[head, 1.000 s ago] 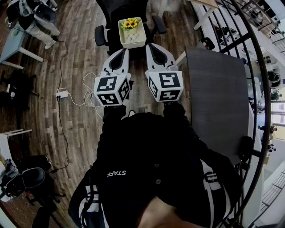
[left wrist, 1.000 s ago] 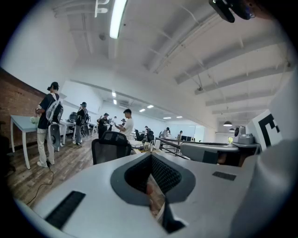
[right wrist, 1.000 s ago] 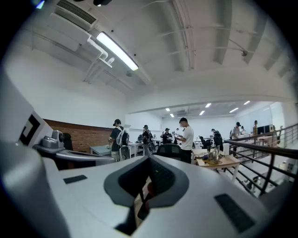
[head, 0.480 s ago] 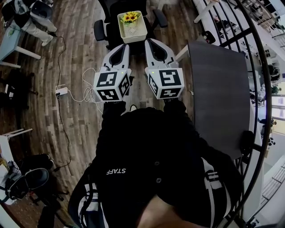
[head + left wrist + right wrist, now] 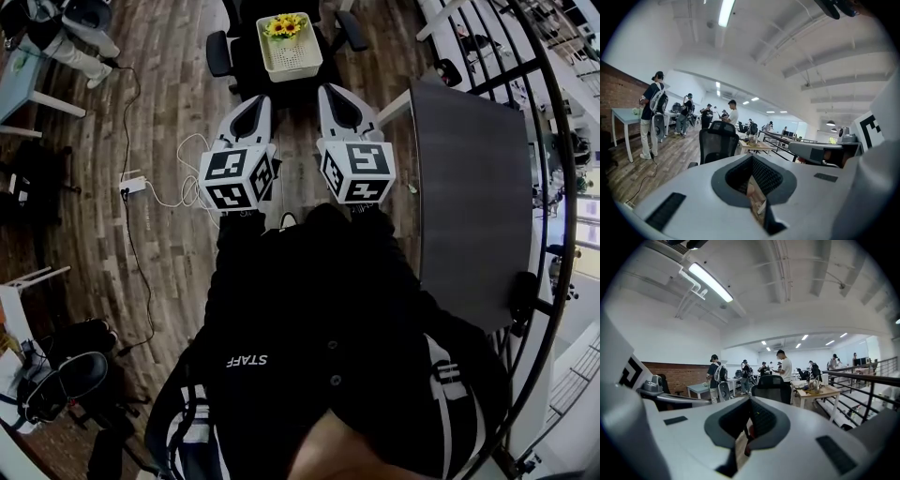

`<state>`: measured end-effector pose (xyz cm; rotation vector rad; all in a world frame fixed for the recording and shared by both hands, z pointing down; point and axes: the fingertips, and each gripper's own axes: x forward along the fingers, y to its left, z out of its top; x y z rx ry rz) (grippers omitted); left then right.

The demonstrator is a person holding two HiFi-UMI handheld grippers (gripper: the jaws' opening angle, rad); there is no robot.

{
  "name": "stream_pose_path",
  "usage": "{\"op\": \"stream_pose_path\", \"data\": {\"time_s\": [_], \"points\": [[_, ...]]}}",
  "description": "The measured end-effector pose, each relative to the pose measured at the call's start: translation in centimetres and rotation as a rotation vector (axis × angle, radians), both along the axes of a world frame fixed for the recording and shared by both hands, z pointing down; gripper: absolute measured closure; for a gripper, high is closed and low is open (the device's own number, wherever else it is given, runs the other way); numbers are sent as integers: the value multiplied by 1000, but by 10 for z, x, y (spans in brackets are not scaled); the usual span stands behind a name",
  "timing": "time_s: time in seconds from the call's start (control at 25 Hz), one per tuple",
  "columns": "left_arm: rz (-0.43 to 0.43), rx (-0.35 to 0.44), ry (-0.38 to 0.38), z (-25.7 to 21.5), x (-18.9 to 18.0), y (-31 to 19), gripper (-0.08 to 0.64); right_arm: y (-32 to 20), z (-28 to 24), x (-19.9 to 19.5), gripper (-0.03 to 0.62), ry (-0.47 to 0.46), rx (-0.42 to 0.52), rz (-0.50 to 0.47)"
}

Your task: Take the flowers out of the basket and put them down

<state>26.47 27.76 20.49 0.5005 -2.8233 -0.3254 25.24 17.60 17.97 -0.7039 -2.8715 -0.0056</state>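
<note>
A white basket (image 5: pixel 302 64) with yellow flowers (image 5: pixel 283 25) at its far end rests on the seat of a black office chair (image 5: pixel 221 53), at the top of the head view. My left gripper (image 5: pixel 251 111) and right gripper (image 5: pixel 337 98) are held side by side, pointing toward the chair, well short of the basket. Both are shut with nothing between the jaws. In the left gripper view the left gripper (image 5: pixel 752 159) points level across the room, as does the right gripper (image 5: pixel 750 403) in its own view. The basket is hidden in both gripper views.
A grey table (image 5: pixel 469 187) stands at my right, with a black railing (image 5: pixel 553 141) beyond it. A white power strip (image 5: pixel 131 186) and its cables lie on the wood floor at left. Several people and desks stand far across the room, behind the black chair (image 5: pixel 717 143).
The chair with the basket has slid higher and a little right in the head view. Both grippers stay shut and empty, side by side, and the right one has shifted slightly right.
</note>
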Motion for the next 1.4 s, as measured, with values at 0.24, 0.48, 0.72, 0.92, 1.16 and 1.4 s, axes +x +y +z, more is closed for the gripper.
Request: {"op": "stream_pose_path", "data": {"time_s": [0.24, 0.48, 0.72, 0.92, 1.16, 1.4], "points": [[-10, 27, 52, 24, -21, 6, 560, 4, 23, -21, 578, 44, 40, -3], [-53, 38, 96, 44, -58, 12, 560, 4, 45, -62, 578, 76, 56, -17], [-86, 21, 103, 52, -129, 26, 560, 15, 50, -145, 578, -15, 130, -38], [-134, 2, 108, 50, -213, 34, 560, 18, 47, -227, 578, -35, 114, -77], [-160, -40, 112, 56, -302, 23, 560, 1, 56, -317, 578, -6, 77, -93], [-204, -76, 104, 76, -357, 22, 560, -11, 79, -376, 578, 40, 56, -77]]}}
